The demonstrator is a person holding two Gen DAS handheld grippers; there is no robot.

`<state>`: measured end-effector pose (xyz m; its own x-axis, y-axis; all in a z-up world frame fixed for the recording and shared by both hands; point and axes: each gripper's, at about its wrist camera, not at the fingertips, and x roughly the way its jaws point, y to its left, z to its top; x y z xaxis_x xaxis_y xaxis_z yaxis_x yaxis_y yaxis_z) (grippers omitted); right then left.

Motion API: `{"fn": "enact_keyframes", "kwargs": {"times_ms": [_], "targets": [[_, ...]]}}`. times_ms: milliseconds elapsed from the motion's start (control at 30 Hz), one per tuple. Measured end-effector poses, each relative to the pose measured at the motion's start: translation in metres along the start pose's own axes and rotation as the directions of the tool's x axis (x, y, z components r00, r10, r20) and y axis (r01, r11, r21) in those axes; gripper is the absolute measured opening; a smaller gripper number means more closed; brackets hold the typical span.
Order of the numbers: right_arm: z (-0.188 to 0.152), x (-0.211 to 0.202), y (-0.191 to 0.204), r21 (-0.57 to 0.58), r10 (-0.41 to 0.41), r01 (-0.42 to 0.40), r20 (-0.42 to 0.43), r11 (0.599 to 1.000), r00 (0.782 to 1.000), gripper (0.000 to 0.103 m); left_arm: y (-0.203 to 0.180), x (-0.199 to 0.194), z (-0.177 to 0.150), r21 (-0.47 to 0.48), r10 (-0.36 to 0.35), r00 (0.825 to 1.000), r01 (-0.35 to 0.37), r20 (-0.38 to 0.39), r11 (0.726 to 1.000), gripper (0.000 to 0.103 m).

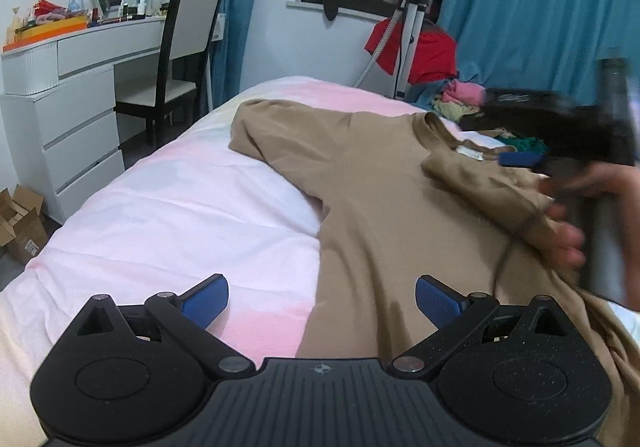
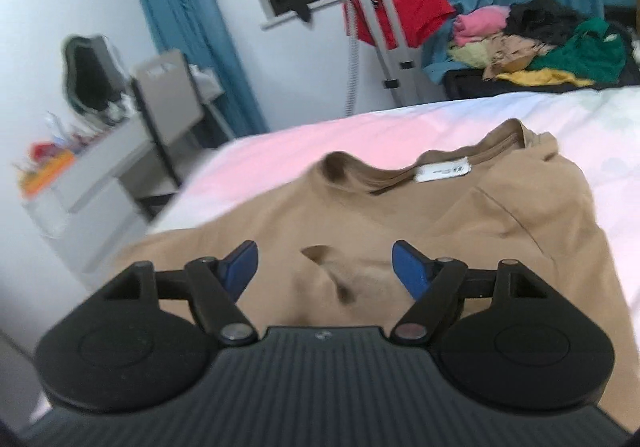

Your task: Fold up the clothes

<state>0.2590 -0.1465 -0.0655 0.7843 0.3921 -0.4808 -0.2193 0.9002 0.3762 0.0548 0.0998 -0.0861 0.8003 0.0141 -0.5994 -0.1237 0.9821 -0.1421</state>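
A tan T-shirt [image 1: 380, 187] lies spread on the pink-and-white bed [image 1: 160, 207], collar toward the far side. Its right sleeve is folded in over the body. My left gripper [image 1: 322, 301] is open above the shirt's near left edge, with nothing between its blue pads. In the right wrist view the shirt [image 2: 460, 219] shows its white neck label [image 2: 442, 171]. My right gripper [image 2: 325, 267] is open just above the cloth, over a small pucker that the pads do not touch. The left wrist view shows that gripper [image 1: 560, 127] blurred at the right, held by a hand [image 1: 568, 239].
A white dresser [image 1: 60, 107] and a chair [image 1: 180, 59] stand left of the bed, with cardboard boxes [image 1: 20, 223] on the floor. Beyond the bed's far side are a steamer stand [image 2: 380, 27] and a pile of coloured clothes [image 2: 540, 43]. Blue curtains hang behind.
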Motion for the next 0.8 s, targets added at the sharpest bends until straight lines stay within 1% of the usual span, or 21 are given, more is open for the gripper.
{"fn": "enact_keyframes", "kwargs": {"times_ms": [133, 233, 300, 400, 500, 600, 700, 800], "targets": [[-0.016, -0.090, 0.010, -0.049, -0.004, 0.007, 0.060, 0.999, 0.998, 0.076, -0.006, -0.015, -0.001, 0.000, -0.012, 1.000, 0.012, 0.019, 1.000, 0.101], [-0.041, -0.167, 0.013, -0.068, -0.015, 0.022, 0.102, 0.997, 0.995, 0.076, -0.011, -0.030, -0.004, -0.001, -0.039, 0.999, 0.039, 0.024, 0.999, 0.101], [-0.059, -0.209, 0.006, -0.038, -0.022, 0.027, 0.111, 0.999, 0.994, 0.076, -0.018, -0.042, -0.008, 0.018, -0.051, 0.998, 0.050, 0.036, 0.999, 0.101], [-0.086, -0.256, -0.007, 0.030, -0.029, 0.026, 0.110, 0.999, 0.993, 0.076, -0.030, -0.059, -0.016, 0.067, -0.056, 0.997, 0.052, 0.059, 0.996, 0.101], [-0.111, -0.292, -0.019, 0.074, -0.053, 0.043, 0.143, 0.996, 0.988, 0.076, -0.040, -0.068, -0.026, 0.096, -0.068, 0.996, 0.063, 0.054, 0.993, 0.101], [-0.124, -0.308, -0.030, 0.116, -0.053, 0.034, 0.163, 0.993, 0.985, 0.078, -0.049, -0.073, -0.036, 0.115, -0.081, 0.996, 0.076, 0.036, 0.990, 0.101], [-0.123, -0.311, -0.036, 0.104, -0.097, 0.078, 0.196, 0.992, 0.976, 0.077, -0.056, -0.076, -0.042, 0.137, -0.091, 0.995, 0.086, 0.029, 0.987, 0.101], [-0.118, -0.311, -0.047, 0.120, -0.103, 0.077, 0.229, 0.990, 0.968, 0.077, -0.064, -0.079, -0.048, 0.157, -0.102, 0.994, 0.097, 0.026, 0.983, 0.101]]}}
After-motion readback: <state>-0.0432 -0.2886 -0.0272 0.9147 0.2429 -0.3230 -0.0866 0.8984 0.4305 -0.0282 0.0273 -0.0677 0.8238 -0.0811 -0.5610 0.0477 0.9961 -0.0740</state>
